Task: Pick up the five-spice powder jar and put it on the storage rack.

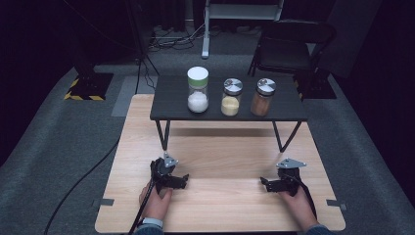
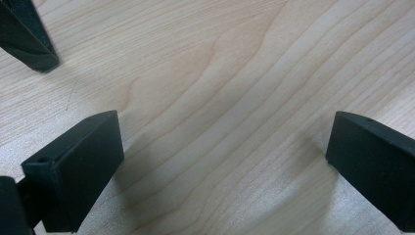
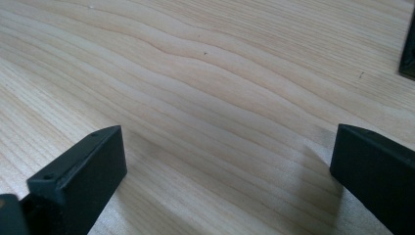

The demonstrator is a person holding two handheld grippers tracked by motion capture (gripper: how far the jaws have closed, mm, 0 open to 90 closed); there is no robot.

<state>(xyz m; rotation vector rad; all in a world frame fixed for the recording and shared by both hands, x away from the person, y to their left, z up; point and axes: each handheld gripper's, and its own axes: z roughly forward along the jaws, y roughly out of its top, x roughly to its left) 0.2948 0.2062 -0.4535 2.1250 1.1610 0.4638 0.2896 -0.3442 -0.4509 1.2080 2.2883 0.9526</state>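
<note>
Pale wooden table on grey carpet, dark room behind, both hand-held grippers resting low.

Left hand-held gripper lies on the bare wood, jaws spread wide, grasping nothing; right hand-held gripper sits level with it, well apart, jaws likewise released; beyond both, a small black raised shelf carries three glass jars in a row: a green-lidded jar of white grains ahead of the left hand-held gripper, a silver-capped yellow jar between, a silver-capped brown jar ahead of the right.

Three jars on shelf — apparently abreast
</note>
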